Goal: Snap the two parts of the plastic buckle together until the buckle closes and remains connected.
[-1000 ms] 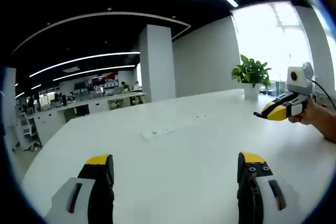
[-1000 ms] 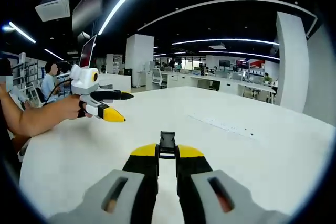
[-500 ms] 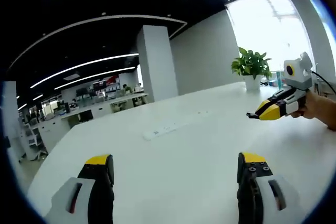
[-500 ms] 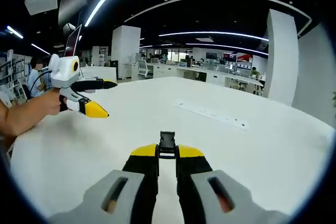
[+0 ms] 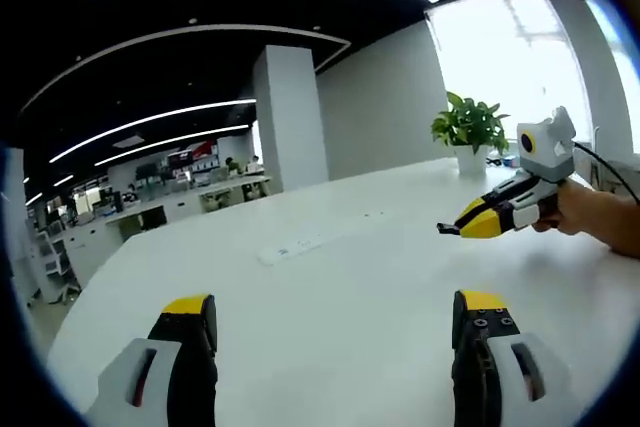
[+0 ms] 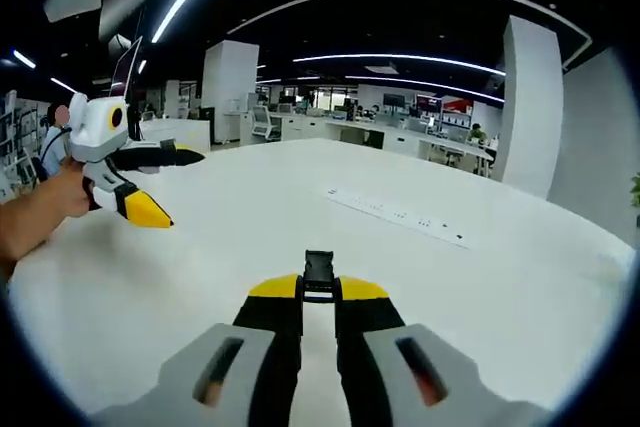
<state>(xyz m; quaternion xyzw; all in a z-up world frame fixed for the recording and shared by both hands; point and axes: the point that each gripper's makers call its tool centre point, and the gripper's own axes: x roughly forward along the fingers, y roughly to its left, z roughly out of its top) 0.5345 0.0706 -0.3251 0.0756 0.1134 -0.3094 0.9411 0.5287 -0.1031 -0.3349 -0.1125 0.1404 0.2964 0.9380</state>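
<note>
Right gripper (image 6: 318, 299) clamps 1 buckle part (image 6: 318, 272).
Left gripper (image 5: 335, 322) spread wide, empty; next, likely fetch part 2.

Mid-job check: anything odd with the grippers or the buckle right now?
One thing: the right gripper is shut on one black buckle part, but the left gripper is open and holds nothing. The white table carries a power strip and a potted plant; I can't spot a second buckle half.

Open-plan office: long white table (image 5: 330, 297) with inset power strip (image 6: 398, 215), rows of desks with monitors (image 6: 400, 137) behind, strip ceiling lights (image 5: 150, 117), potted plant (image 5: 468, 127) by window
</note>
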